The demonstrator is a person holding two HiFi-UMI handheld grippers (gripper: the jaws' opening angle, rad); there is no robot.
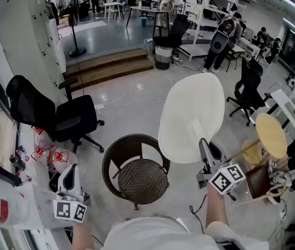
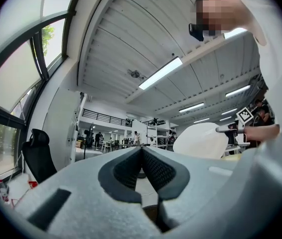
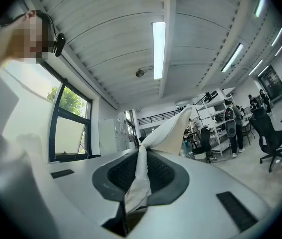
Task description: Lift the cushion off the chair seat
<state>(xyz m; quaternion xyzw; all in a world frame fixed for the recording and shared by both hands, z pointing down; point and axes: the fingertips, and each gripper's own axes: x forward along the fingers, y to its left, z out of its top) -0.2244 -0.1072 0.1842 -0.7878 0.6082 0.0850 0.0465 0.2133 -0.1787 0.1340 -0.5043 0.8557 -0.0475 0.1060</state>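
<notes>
The white oval cushion point(image 1: 192, 119) hangs in the air, up and to the right of the round brown wicker chair point(image 1: 142, 180), whose woven seat is bare. My right gripper point(image 1: 206, 149) is shut on the cushion's near edge. In the right gripper view the white fabric point(image 3: 171, 131) is pinched between the dark pads point(image 3: 158, 171) and rises away from them. My left gripper point(image 1: 69, 173) is held low at the left of the chair, apart from it, jaws shut with nothing in them. The left gripper view shows its pads point(image 2: 158, 171) together and the cushion point(image 2: 201, 141) off to the right.
A black office chair point(image 1: 59, 116) stands behind the wicker chair on the left. A round wooden stool top point(image 1: 271, 134) and a brown chair point(image 1: 257, 180) are close on the right. Red-and-white clutter point(image 1: 51, 155) lies by the window wall. Wooden steps point(image 1: 111, 66) cross further back.
</notes>
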